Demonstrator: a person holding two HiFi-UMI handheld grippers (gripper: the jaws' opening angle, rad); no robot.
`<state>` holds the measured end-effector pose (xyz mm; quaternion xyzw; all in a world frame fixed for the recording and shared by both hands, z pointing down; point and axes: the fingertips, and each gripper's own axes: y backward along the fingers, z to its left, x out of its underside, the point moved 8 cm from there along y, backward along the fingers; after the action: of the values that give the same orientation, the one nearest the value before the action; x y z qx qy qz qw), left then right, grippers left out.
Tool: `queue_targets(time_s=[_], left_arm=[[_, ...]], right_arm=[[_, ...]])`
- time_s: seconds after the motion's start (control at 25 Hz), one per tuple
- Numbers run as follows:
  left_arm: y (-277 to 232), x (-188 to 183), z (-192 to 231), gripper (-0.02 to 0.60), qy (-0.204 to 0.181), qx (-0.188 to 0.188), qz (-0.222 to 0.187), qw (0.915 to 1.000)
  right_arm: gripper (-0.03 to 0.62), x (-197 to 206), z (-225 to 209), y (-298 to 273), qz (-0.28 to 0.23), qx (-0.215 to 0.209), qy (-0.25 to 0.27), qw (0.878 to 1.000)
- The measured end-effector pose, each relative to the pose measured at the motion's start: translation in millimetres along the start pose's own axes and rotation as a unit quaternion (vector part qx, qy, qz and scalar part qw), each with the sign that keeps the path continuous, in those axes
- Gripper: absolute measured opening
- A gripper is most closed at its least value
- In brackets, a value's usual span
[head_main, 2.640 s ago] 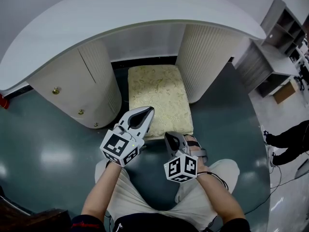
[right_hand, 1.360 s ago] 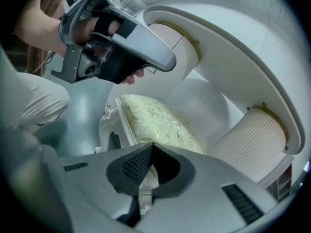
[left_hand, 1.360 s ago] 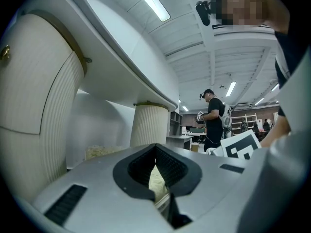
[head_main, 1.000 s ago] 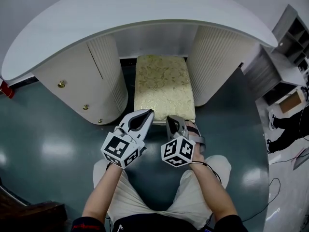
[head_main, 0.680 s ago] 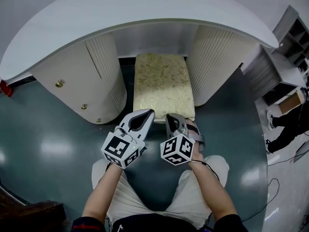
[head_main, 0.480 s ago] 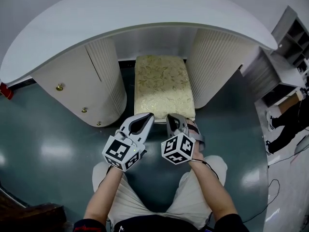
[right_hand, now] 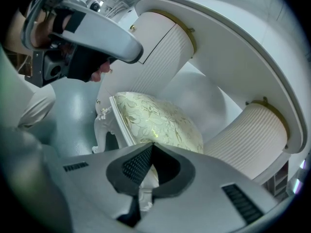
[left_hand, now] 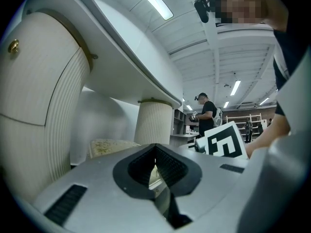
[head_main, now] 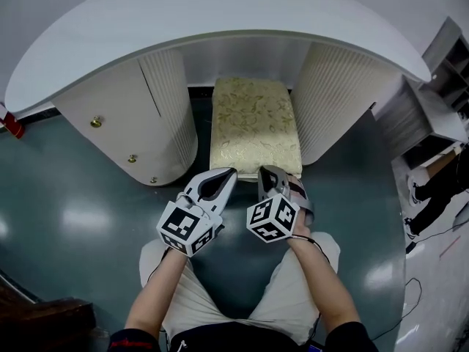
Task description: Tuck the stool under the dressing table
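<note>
Under dressing table (head_main: 220, 20), stool (head_main: 255, 127) mostly in; left claw (head_main: 229, 172), right claw (head_main: 265, 169) closed, empty; I'd push its stiff front edge.

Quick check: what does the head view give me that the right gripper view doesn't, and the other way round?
Head view only: the stool's full outline from above, with the tips of the left gripper and right gripper at its near edge. Right gripper view only: the stool's carved white leg, and that gripper's jaws closed with nothing between. Both: the cushion between the ribbed pedestals under the dressing table's curved top.
</note>
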<state>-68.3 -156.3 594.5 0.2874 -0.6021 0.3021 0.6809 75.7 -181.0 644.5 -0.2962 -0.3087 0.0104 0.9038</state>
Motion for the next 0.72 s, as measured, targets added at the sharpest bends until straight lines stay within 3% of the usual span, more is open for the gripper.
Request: queue_targets(time_s=[0.72], left_arm=[[-6, 11, -3, 0.014, 0.005, -0.009, 0.006, 0.9999]], right_arm=[[0.014, 5, -10, -10, 0.011, 0.001, -0.015, 1.000]])
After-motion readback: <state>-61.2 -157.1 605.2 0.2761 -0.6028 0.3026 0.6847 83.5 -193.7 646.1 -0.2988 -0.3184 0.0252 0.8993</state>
